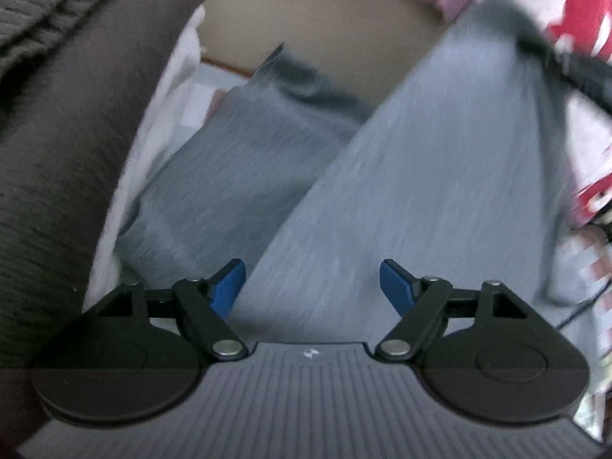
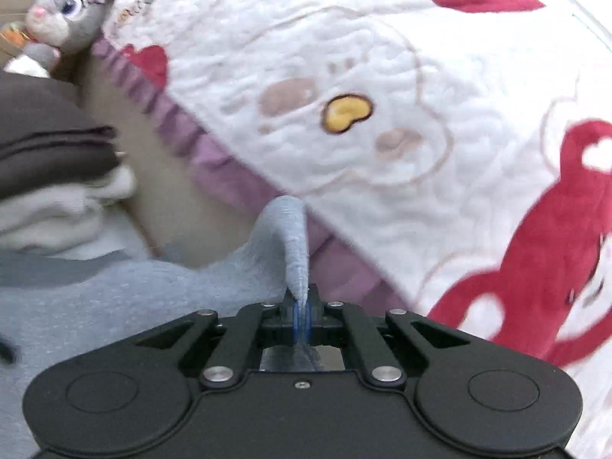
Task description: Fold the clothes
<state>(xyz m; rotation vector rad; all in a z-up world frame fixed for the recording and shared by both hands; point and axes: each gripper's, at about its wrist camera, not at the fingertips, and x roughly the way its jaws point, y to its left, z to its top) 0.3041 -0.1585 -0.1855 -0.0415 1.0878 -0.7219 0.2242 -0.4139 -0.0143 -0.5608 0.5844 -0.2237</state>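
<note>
Bedding is filling the far side of both views: a white quilt (image 2: 382, 76) with red figures and a purple frilled edge is lying across a tan sheet (image 1: 306, 11), and a grey stuffed rabbit (image 2: 65, 11) is sitting at the far left corner. On the left a stack of folded clothes (image 2: 49, 160), dark brown over white, is waiting, likely the finished pile.

Over the sheet a grey garment (image 1: 401, 191) is spreading out, one part lying flatter to the left and a long panel rising toward the far right. The right gripper (image 2: 301, 319) is pinching a bunched corner of that cloth between its blue pads, jaws pressed together on the fabric, so the cloth is peaking up from the pinch and draping away to the near left. Holding it high like this seems meant to carry that corner over for a fold.

The left gripper (image 1: 311, 287) is hovering over the near part of the garment with its blue fingers (image 1: 225, 287) spread wide and nothing between them; whether they are touching the cloth I cannot tell. It looks poised to take hold of the near edge or pin it while the other side is being drawn across.
</note>
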